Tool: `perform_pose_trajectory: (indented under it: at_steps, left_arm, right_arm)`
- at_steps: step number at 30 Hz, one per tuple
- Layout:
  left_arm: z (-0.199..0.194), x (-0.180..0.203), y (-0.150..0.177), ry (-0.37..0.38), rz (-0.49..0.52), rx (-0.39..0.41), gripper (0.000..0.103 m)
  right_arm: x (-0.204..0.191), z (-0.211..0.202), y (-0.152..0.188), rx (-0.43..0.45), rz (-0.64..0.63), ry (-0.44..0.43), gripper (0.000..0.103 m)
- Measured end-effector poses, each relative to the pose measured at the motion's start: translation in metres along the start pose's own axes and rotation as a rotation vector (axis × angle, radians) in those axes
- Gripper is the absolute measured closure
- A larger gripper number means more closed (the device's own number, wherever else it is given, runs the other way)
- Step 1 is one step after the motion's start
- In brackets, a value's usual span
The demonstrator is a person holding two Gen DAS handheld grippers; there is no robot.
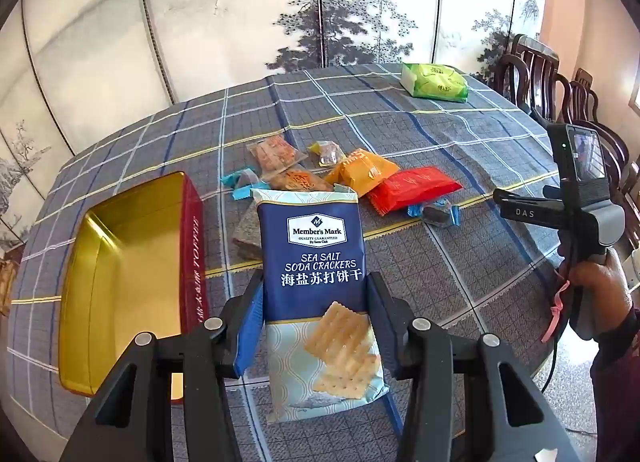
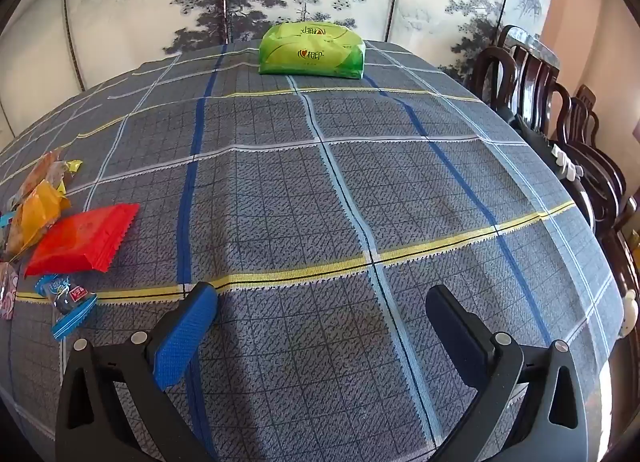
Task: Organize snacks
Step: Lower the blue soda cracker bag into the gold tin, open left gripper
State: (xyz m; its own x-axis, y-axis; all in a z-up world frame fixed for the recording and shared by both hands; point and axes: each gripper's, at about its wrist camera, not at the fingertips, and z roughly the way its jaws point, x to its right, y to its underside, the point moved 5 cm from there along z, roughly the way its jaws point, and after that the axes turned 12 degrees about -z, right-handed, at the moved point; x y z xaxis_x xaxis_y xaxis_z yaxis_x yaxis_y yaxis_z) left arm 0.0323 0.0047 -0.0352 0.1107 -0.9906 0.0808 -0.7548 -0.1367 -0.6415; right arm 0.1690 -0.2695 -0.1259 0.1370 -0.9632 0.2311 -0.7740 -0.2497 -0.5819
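The left gripper is clamped on the soda cracker packet, pads pressing its two long edges, with the packet upright between the fingers. The open gold-lined tin sits just left of the gripper. Recommended procedure: swing the packet left over the tin, lower it flat inside, then release. Ahead of the gripper, beyond the packet, lie the loose snacks, including an orange packet and a red packet. The gripper points steeply down. To its right, the right gripper hangs wide open and empty over the plaid tablecloth. The green pack lies at the far edge.
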Motion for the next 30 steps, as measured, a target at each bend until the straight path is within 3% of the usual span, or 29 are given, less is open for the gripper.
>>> perform_pose_trajectory:
  at_steps: [9, 13, 30]
  left_arm:
    - [-0.014, -0.033, -0.02, -0.064, -0.02, 0.036, 0.058]
    - [-0.018, -0.052, -0.029, -0.132, 0.026, 0.058, 0.058]
    - [0.019, -0.144, -0.051, -0.281, -0.038, 0.017, 0.058]
  right_arm:
    - [-0.003, -0.002, 0.0, 0.005, -0.015, 0.024, 0.0]
    - [-0.004, -0.003, 0.0, 0.008, -0.021, 0.032, 0.0]
    - [-0.005, -0.007, 0.0, 0.016, -0.045, 0.083, 0.0]
